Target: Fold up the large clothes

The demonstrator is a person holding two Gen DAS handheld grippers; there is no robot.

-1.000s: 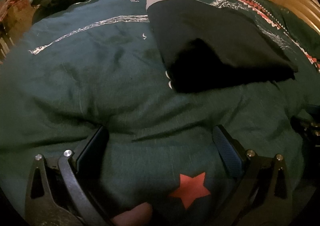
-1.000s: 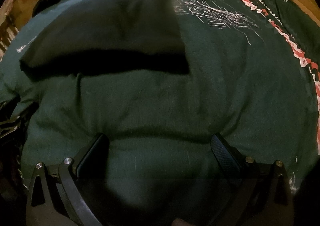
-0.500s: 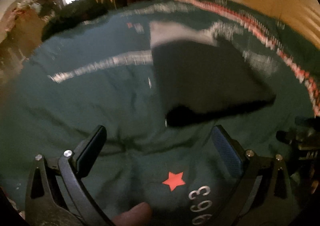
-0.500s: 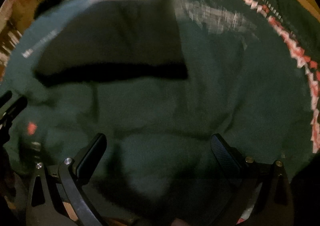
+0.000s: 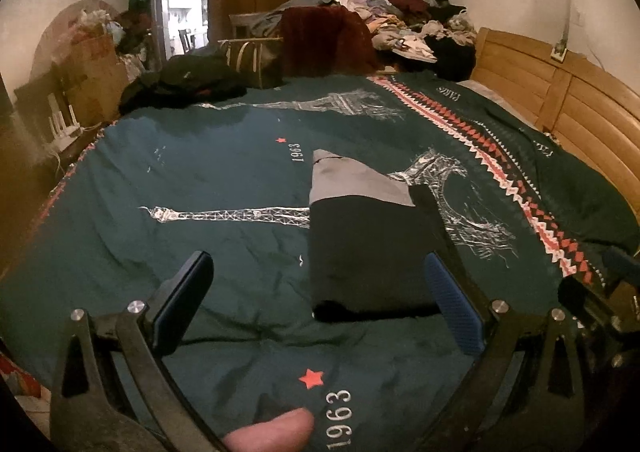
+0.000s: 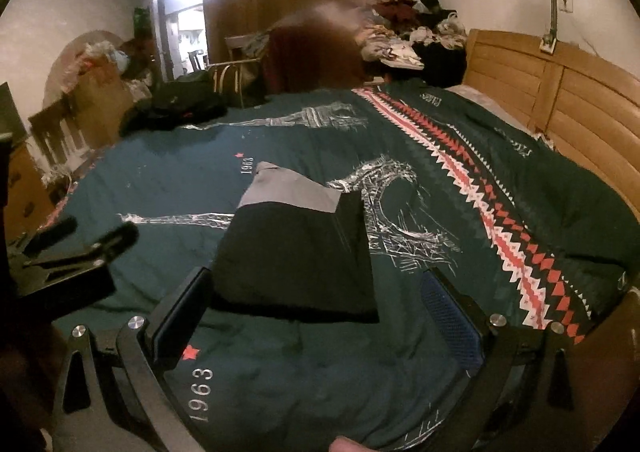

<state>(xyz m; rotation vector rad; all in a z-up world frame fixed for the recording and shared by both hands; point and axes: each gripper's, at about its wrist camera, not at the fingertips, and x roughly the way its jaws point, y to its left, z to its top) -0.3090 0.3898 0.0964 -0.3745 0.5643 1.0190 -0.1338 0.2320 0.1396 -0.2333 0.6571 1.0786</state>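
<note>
Left wrist: garment (image 5: 372, 248) lies folded on bed (image 5: 200, 172) — I judge it done.
Fingers: both grippers (image 5: 316, 312) (image 6: 316, 316) spread, empty — clear of it.

Green bedspread (image 5: 224, 188), wooden headboard (image 5: 560, 100)

Home bedroom: bed with green quilt (image 5: 200, 172), wooden headboard (image 5: 560, 92) at 2 o'clock, clothes heap (image 5: 400, 20) at 12
</note>
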